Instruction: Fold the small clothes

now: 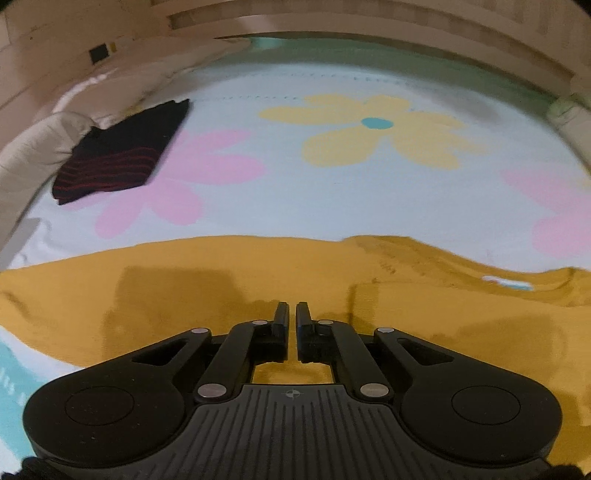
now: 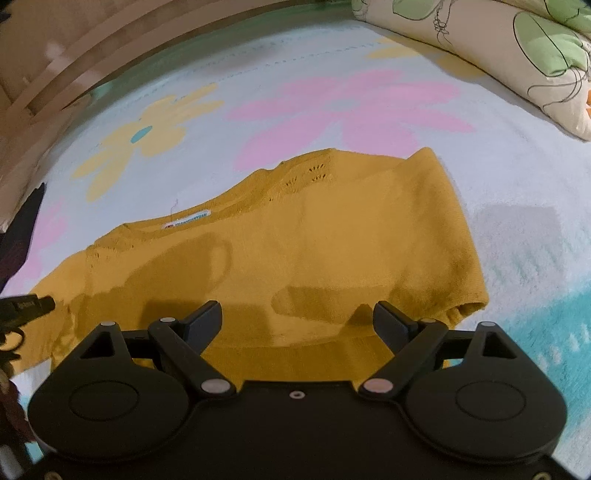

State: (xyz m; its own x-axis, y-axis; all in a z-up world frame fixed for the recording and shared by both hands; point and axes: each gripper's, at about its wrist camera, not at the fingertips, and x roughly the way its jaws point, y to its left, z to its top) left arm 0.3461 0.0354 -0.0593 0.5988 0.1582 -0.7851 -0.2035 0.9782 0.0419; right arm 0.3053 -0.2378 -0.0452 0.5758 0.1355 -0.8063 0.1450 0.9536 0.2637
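A mustard knitted sweater (image 1: 221, 288) (image 2: 332, 240) lies flat on the flowered bed sheet (image 1: 295, 192), its white neck label (image 2: 186, 220) facing up. Over the cloth hovers my left gripper (image 1: 291, 314), shut; I see no fabric pinched between its fingers. Its dark tip (image 2: 33, 304) also shows at the left edge of the right wrist view, by the sweater's left sleeve. My right gripper (image 2: 297, 314) stands open above the sweater's lower hem, with nothing between its fingers. The right sleeve (image 2: 461, 295) is folded in.
A folded black garment with red stripes (image 1: 118, 151) lies at the far left of the sheet beside a beige cushion (image 1: 29, 155). A flower-print pillow (image 2: 498, 55) sits at the far right. Wooden boards (image 1: 369, 22) run along the back.
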